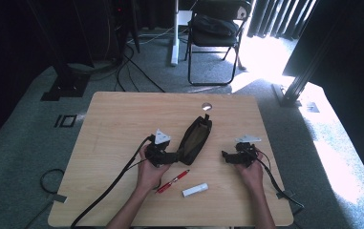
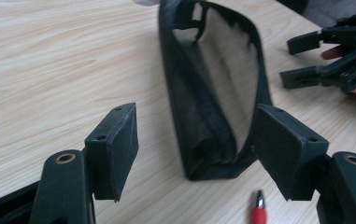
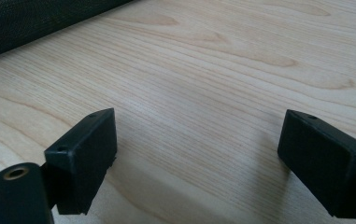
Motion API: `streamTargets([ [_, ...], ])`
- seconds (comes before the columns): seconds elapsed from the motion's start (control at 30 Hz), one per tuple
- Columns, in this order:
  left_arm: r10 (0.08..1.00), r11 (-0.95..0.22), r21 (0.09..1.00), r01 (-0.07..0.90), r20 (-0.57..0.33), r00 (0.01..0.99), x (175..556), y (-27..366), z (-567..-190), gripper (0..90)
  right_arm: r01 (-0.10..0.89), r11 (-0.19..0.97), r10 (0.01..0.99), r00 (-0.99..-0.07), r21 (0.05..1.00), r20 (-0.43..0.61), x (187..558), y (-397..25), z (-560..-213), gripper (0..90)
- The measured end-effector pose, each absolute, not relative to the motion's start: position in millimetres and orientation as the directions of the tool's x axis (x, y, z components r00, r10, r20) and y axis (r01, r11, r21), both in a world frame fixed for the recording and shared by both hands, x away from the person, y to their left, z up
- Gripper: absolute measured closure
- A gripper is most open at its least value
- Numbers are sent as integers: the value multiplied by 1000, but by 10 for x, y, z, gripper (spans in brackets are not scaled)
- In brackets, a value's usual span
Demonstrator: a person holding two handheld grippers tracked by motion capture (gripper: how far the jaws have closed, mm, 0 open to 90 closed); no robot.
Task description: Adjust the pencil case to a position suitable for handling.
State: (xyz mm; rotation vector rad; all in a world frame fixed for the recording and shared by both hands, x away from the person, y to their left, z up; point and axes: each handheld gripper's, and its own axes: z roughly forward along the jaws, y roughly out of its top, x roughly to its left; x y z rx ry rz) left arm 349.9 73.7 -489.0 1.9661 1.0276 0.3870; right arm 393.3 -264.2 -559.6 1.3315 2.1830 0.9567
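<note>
Pale wood-grain table [image 1: 122,124] on grey carpet, with dark curtains around and a black folding chair [image 1: 215,28] beyond its far edge in a patch of sunlight. At the centre of the table lies a long, narrow black mesh pouch [image 1: 196,138], its mouth standing open; in the left gripper view the pouch [image 2: 213,88] shows a stiff woven rim around a see-through net lining, with a small zip pull at its far end. The left gripper [image 1: 163,153] sits at the pouch's near end, jaws spread wide; in its own view the left gripper [image 2: 194,154] has the pouch's near end lying between its two black pads, the right-hand pad just against the rim, the left-hand pad clear of it, not clamped. Just in front of this gripper, toward the person, lies a red pen [image 1: 173,181], whose tip [image 2: 259,210] shows beneath the pouch's end, and a little farther off a small white tube [image 1: 195,190]. The right gripper [image 1: 230,156] is well apart from the pouch, on its other side, jaws parted and pointing toward it; in its own view the right gripper [image 3: 194,163] hovers low over bare wood with nothing between its pads. Both forearms reach in from the near edge, each hand wrapped around its gripper's body, cables trailing back.
</note>
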Motion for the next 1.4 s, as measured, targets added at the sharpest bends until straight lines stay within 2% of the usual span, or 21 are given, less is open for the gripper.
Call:
streamTargets([
  [0.27,796,-331,780,530,-71,602,3552,636,-4996,329,607,309,887,-461,732,8,3933,-2642,-5596,117],
  [0.7,789,-301,792,531,-105,605,3587,607,-5029,360,607,309,888,-460,732,8,3933,-2642,-5596,117],
  [1.03,844,-348,770,534,10,536,3688,725,-5040,437,607,309,888,-461,732,8,3933,-2642,-5597,116],
  [1.13,856,-351,766,539,29,516,3746,786,-5046,455,607,309,888,-461,732,7,3933,-2642,-5596,116],
  [1.3,865,-356,763,540,50,499,3798,870,-5024,554,607,309,887,-461,732,7,3932,-2642,-5596,116],
  [1.4,868,-356,761,542,54,494,3803,907,-5003,573,608,309,888,-461,732,7,3932,-2642,-5596,117],
])
